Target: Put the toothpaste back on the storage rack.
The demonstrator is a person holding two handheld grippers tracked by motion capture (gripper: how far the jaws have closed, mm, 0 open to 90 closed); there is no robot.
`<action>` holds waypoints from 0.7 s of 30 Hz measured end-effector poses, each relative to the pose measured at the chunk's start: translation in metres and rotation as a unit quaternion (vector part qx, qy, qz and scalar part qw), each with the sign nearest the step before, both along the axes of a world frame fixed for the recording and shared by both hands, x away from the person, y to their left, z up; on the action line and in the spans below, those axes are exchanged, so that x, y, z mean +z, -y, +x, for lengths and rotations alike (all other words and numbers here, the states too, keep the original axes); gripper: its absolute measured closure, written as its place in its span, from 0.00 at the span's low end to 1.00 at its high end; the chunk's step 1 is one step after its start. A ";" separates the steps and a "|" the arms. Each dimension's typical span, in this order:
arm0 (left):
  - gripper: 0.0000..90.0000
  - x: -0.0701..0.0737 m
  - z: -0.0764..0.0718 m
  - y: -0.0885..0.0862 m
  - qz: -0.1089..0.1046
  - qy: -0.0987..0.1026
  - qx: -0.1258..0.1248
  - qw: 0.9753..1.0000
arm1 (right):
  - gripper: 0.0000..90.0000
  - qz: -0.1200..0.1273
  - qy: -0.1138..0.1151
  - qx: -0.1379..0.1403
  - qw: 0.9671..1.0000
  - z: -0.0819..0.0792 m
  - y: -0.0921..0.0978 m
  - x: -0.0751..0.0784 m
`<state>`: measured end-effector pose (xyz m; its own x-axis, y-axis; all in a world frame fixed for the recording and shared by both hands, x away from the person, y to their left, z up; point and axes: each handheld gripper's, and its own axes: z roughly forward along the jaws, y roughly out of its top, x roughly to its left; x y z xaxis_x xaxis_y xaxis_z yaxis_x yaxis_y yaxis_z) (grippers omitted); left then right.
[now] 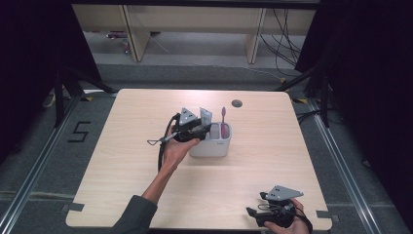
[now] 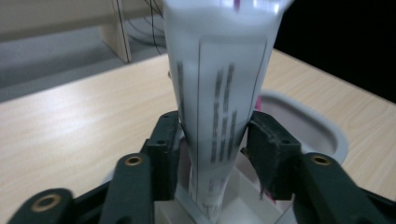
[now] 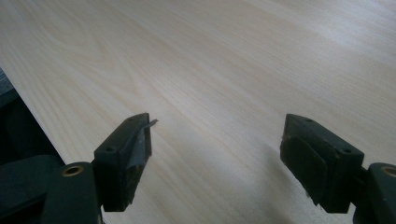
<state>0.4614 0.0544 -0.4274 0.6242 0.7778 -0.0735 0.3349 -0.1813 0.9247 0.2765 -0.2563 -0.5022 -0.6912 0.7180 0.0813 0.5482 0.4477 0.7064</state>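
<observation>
Tube [image 2: 219, 116] betw. left tongs [image 2: 215, 144]

Holder [image 1: 210, 146] mid-table [image 1: 272, 161]; toothbrush [image 1: 223, 122] upright inside, right compartment.

The left black two-jaw gripper [image 2: 212, 140] has blocky matte jaws with brass-coloured rivets at the links — a grey three-cornered plate [image 1: 187, 117] on top, a black cable [image 1: 163, 146] trailing. The right black gripper [image 3: 217, 154] matches, with dark worn pads [image 3: 301, 161]. A dark grey-green sleeve [image 1: 136, 214] covers the left forearm.
</observation>
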 end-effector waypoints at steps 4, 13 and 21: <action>0.49 0.007 -0.003 -0.003 -0.007 0.007 0.006 1.000 | 0.28 0.001 0.000 -0.002 1.000 0.000 0.000 0.000; 0.37 0.013 -0.008 -0.011 -0.008 0.002 0.007 1.000 | 0.28 0.002 -0.008 -0.007 1.000 -0.001 -0.001 0.000; 0.33 0.019 -0.015 -0.018 -0.004 0.000 -0.005 1.000 | 0.28 0.003 -0.008 -0.011 1.000 -0.002 -0.001 0.000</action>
<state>0.4461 0.0721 -0.4083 0.6321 0.7707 -0.0799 0.3339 -0.1779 0.9257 0.2750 -0.2554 -0.5020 -0.6743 0.7321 0.0966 0.5684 0.4311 0.7007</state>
